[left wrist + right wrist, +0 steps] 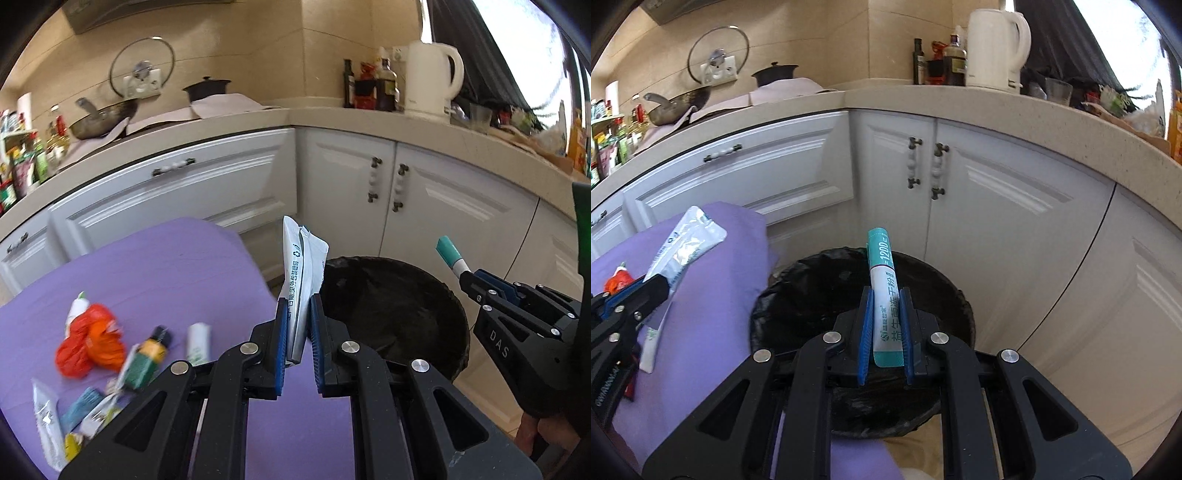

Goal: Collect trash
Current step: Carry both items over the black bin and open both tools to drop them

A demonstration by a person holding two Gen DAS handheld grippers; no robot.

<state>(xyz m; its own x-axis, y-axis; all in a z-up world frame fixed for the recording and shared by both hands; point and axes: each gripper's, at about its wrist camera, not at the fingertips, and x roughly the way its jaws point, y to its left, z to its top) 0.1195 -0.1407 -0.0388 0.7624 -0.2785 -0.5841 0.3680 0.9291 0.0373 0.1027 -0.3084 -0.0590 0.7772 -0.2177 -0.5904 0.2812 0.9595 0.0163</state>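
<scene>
My left gripper [298, 317] clamps a white sachet [301, 266]; my right gripper [885, 317] clamps a teal stick pack [884, 295]. Carrying step: next I must centre both over the bin [812, 280] and let go.

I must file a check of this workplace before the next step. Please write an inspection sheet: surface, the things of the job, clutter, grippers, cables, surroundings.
Surface: purple cloth over a table, wrappers lying on it.
Job's things: black-lined trash bin on the floor beside the table; white sachet and teal-and-white sachet, both held.
Clutter: orange wrapper, small bottle, white tube and more packets on the cloth.
Grippers: left gripper shut on the white sachet at the table edge; right gripper shut on the teal-and-white sachet above the bin.
Cables: nothing seen.
Surroundings: white cabinets, counter with kettle, bottles, pan.
</scene>
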